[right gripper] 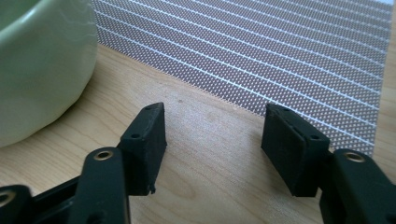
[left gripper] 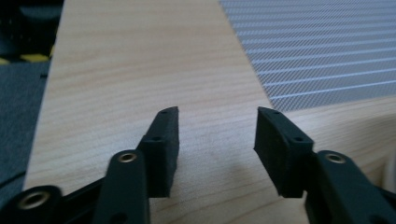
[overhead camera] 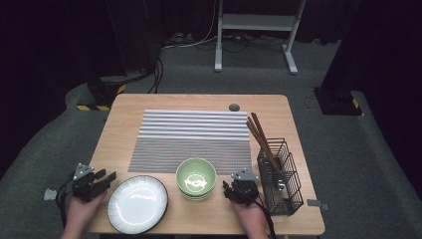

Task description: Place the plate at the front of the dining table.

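Note:
A green bowl [overhead camera: 196, 178] stands near the table's front edge, and its pale green side [right gripper: 37, 65] fills the left of the right gripper view. A dark-rimmed white plate [overhead camera: 138, 203] lies to its left. My left gripper [overhead camera: 107, 178] rests at the front left corner beside the plate, open, with bare wood between its jaws [left gripper: 217, 133]. My right gripper [overhead camera: 228, 189] sits just right of the bowl, open and empty [right gripper: 212, 133]. A striped grey placemat [overhead camera: 191, 139] covers the table's middle.
A black wire basket [overhead camera: 280, 177] at the front right holds brown chopsticks [overhead camera: 261, 139] that lean toward the mat. A small grey disc [overhead camera: 234, 107] lies at the table's far edge. Beyond the table are a white stand [overhead camera: 256, 22] and floor cables.

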Motion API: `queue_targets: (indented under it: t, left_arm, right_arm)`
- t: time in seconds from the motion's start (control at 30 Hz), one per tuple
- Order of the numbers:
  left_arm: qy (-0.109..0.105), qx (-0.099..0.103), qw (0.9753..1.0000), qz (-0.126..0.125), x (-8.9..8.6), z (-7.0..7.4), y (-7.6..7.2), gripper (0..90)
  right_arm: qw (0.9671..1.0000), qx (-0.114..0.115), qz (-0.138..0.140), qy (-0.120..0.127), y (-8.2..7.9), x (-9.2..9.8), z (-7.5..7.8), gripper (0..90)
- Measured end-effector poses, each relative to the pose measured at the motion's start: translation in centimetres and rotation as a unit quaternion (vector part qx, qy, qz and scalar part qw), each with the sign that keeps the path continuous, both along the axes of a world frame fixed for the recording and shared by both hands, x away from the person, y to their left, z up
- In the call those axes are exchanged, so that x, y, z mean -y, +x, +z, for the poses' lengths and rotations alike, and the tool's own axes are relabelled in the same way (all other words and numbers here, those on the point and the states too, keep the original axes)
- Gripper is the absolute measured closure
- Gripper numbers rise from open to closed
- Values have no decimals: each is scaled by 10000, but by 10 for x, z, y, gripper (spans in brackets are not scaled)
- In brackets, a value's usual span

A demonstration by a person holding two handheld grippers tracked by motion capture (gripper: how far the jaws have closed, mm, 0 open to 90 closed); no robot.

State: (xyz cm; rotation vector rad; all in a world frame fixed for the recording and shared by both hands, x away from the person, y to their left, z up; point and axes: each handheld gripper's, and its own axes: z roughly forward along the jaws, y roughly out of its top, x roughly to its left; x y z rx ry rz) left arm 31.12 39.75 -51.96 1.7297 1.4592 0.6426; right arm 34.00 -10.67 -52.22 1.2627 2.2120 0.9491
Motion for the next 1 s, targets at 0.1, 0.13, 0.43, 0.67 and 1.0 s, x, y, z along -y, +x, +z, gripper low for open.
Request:
queue_targets:
  t: [0.1,0.13,0.43,0.67,1.0]
  left_arm:
    - [40,-53,10000,-10,-3,1,-6,539]
    - [37,-47,10000,-23,-4,2,-9,546]
    - [-150,-54,9998,-113,-5,13,-19,571]
    - [-282,71,9994,-164,-3,18,-26,547]
    - [-361,146,9991,-162,3,28,-48,444]
  right_arm:
    - [10000,34,-5,46,-3,1,3,443]
    - [9999,28,10,99,-5,1,4,448]
    - [9995,148,129,233,-17,-3,14,481]
    - [9990,324,236,208,-26,-8,20,508]
    - [9981,471,138,362,-36,-11,32,554]
